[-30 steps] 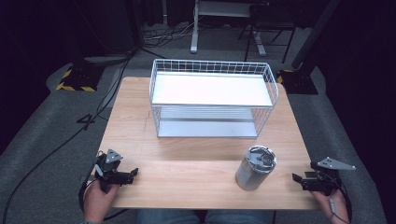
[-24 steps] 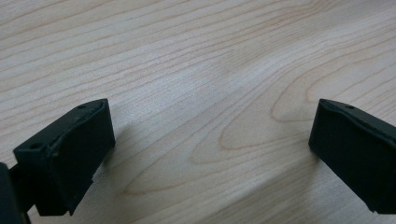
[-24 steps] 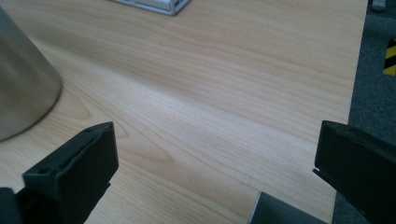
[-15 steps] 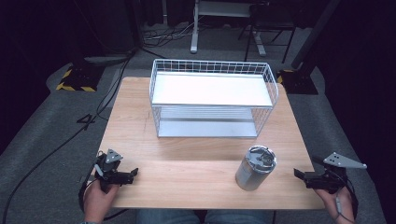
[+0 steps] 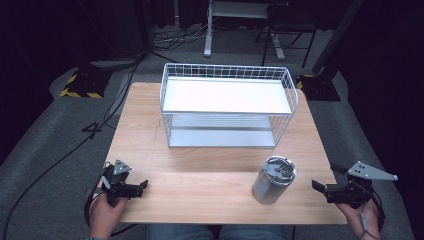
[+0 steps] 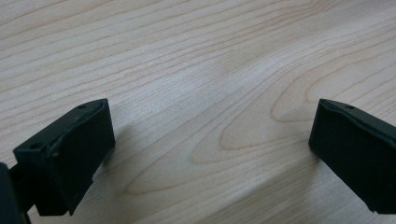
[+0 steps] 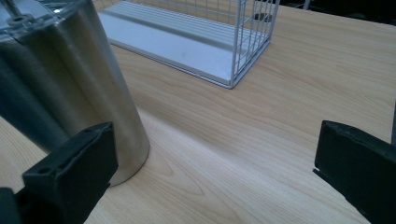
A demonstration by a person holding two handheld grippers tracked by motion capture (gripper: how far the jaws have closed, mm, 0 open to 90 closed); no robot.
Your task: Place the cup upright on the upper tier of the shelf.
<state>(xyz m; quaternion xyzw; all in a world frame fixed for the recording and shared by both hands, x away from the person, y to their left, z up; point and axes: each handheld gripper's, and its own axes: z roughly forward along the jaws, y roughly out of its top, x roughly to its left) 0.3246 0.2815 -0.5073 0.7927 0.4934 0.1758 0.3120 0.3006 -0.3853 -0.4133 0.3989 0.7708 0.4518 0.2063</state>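
My right gripper has its jaws spread wide, nothing between them. The steel canister stands just off them at 9 o'clock. In the right gripper view the canister sits beside the left-hand jaw, close, but I can't tell if it touches. My left gripper also has jaws wide apart and empty; in the left gripper view there's just bare wood grain between them.

Outward: canister is upright w/ lid on, at the near right of the surface. The white wire rack stands well apart from it at approx 11 o'clock, mid-surface toward the far edge, both shelves bare.

Progress, as I judge it: early. Nothing gripped, nothing moved into the rack. Right gripper is lined up next to the canister but not around it yet. Left to do: get jaws around canister, close, lift, prob. carry it to a rack shelf. Left gripper idle at near-left corner.
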